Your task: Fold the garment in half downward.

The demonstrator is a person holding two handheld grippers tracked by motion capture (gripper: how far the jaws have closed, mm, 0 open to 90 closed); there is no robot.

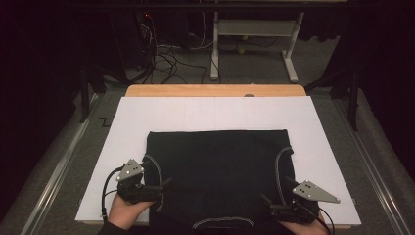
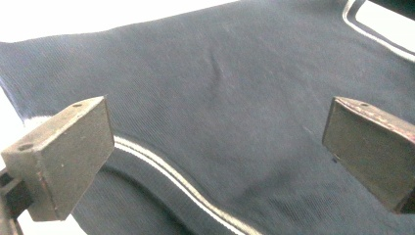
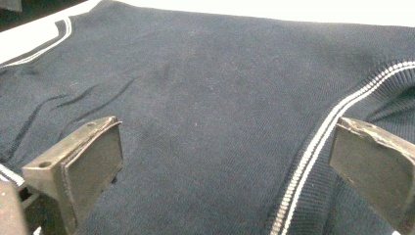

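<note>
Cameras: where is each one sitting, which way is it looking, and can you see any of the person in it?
High view: above the person's side, looking forward and down at the dark garment on the white board; hands with left claw and right claw enter below.
Left gripper view: rides the left claw, jaws open over the garment.
Right gripper view: rides the right claw, jaws open.
Shared: the garment's white stripe trim.

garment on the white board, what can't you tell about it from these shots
- Dark garment: its near edge, high view, is cut off by the picture's bottom edge.
- Its underside: hidden against the white board, so the layer count cannot be told.
- Contact: left tongs and right tongs stand open over the cloth; both gripper views leave touching unclear.
- Hands: high view, cropped at the bottom.
</note>
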